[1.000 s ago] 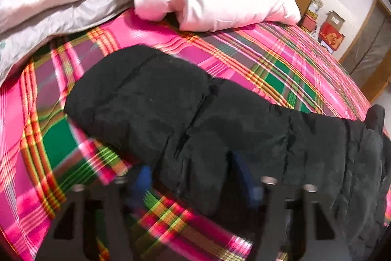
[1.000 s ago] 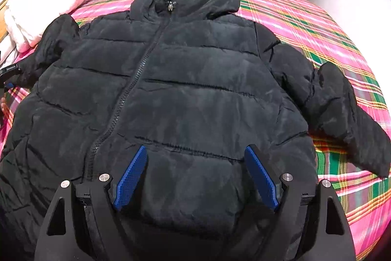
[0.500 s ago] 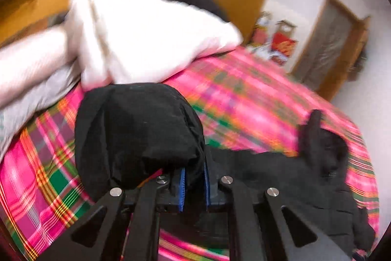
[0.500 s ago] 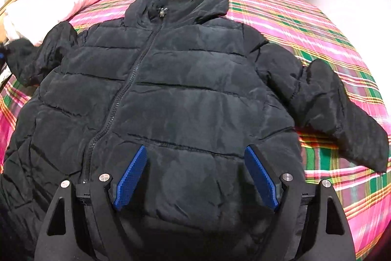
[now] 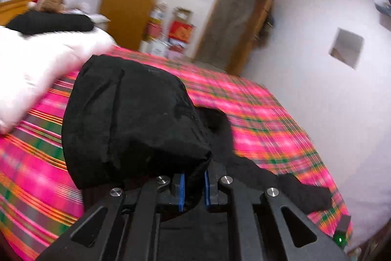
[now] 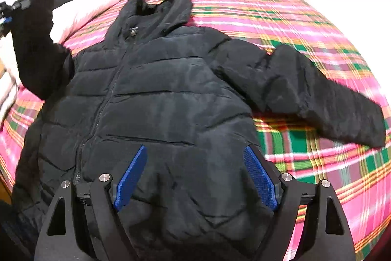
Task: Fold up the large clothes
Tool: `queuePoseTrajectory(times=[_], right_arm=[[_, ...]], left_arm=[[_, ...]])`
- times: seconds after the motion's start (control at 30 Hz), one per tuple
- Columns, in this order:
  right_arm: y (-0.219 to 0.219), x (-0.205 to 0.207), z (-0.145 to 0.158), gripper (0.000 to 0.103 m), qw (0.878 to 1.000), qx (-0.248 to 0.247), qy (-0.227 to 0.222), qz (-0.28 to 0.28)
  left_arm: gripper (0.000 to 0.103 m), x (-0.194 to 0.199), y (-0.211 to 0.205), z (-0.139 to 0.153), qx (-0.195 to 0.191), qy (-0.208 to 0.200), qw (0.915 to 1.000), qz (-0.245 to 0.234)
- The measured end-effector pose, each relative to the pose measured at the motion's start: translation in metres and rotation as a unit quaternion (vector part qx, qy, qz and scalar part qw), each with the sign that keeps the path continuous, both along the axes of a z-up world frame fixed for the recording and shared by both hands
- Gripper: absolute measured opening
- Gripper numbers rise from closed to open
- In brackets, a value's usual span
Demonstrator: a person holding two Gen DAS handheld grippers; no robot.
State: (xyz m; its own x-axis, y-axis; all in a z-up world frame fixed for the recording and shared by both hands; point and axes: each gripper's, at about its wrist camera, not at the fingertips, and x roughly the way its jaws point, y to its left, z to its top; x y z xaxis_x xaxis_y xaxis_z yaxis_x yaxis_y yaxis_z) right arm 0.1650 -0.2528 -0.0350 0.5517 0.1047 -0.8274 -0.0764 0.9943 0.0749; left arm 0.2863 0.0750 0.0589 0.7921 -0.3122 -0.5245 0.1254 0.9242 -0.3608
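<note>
Lifted higher off the bedspread [image 6: 305, 23] now, the jacket's sleeve [image 5: 132, 119] stays clamped in the left gripper [image 5: 193, 190]; the right gripper [image 6: 195, 177] hovers spread wide over the jacket [image 6: 171, 102].

The quilted jacket [image 6: 171, 94] is seen in plain black. The bedspread [image 6: 305, 23] is patterned in pink plaid with green, yellow and white stripes. Blue pads [image 6: 130, 175] are fitted to the black tool.

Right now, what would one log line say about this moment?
left fingers: shut on sleeve, lifted | right fingers: open above black puffer jacket | pink plaid bedspread: under jacket
</note>
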Motion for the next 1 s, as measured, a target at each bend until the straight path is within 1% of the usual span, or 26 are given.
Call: queuePoseTrajectory(times=[0.1,0.2,0.27,0.3,0.37,0.43,0.47,0.5,0.53,0.6,0.67,0.73,0.8,0.87,0.9,0.93,1.0], right_arm=[[-0.019,0.001,-0.004,0.081,1.000,0.015,0.002,-0.017],[-0.031,0.003,-0.009,0.081,0.999,0.029,0.005,-0.028],[-0.037,0.004,-0.015,0.081,0.999,0.041,0.009,-0.034],[-0.039,0.005,-0.018,0.081,0.998,0.046,0.012,-0.036],[-0.040,0.008,-0.024,0.081,0.998,0.055,0.017,-0.039],[-0.042,0.007,-0.027,0.081,0.997,0.062,0.019,-0.041],[-0.042,0.007,-0.028,0.082,0.997,0.065,0.020,-0.042],[-0.042,0.007,-0.027,0.082,0.997,0.068,0.019,-0.041],[-0.042,0.007,-0.026,0.082,0.996,0.073,0.017,-0.041],[-0.043,0.006,-0.021,0.082,0.995,0.084,0.010,-0.043],[-0.042,0.007,-0.014,0.082,0.995,0.091,-0.001,-0.044],[-0.038,0.006,-0.005,0.082,0.995,0.087,-0.012,-0.041],[-0.032,0.007,0.003,0.082,0.996,0.083,-0.023,-0.038],[-0.024,0.011,0.012,0.082,0.996,0.080,-0.035,-0.033],[-0.018,0.015,0.015,0.082,0.996,0.078,-0.039,-0.031],[-0.014,0.018,0.016,0.082,0.996,0.077,-0.041,-0.027],[0.002,0.035,0.016,0.081,0.997,0.071,-0.043,-0.007]], left_arm=[[0.012,0.014,-0.048,-0.026,0.001,0.029,0.9986,-0.044],[0.013,0.032,-0.083,-0.062,0.012,0.067,0.9952,-0.070],[0.014,0.033,-0.102,-0.088,0.019,0.095,0.9920,-0.081],[0.018,0.035,-0.108,-0.101,0.022,0.109,0.9903,-0.083],[0.031,0.038,-0.114,-0.120,0.008,0.135,0.9859,-0.099],[0.061,0.039,-0.118,-0.133,-0.015,0.160,0.9807,-0.112],[0.066,0.037,-0.119,-0.137,-0.026,0.162,0.9795,-0.117],[0.074,0.034,-0.121,-0.136,-0.035,0.160,0.9791,-0.121],[0.079,0.031,-0.123,-0.132,-0.043,0.155,0.9787,-0.128],[0.083,0.024,-0.129,-0.120,-0.050,0.142,0.9782,-0.143],[0.084,0.014,-0.129,-0.102,-0.048,0.126,0.9786,-0.156],[0.084,0.001,-0.119,-0.082,-0.040,0.105,0.9818,-0.153],[0.084,-0.010,-0.101,-0.067,-0.034,0.084,0.9864,-0.137],[0.084,-0.017,-0.079,-0.058,-0.025,0.071,0.9916,-0.105],[0.083,-0.019,-0.066,-0.057,-0.016,0.067,0.9942,-0.082],[0.083,-0.018,-0.055,-0.059,-0.003,0.066,0.9960,-0.060],[0.083,-0.015,-0.033,-0.067,0.039,0.072,0.9966,-0.011]])
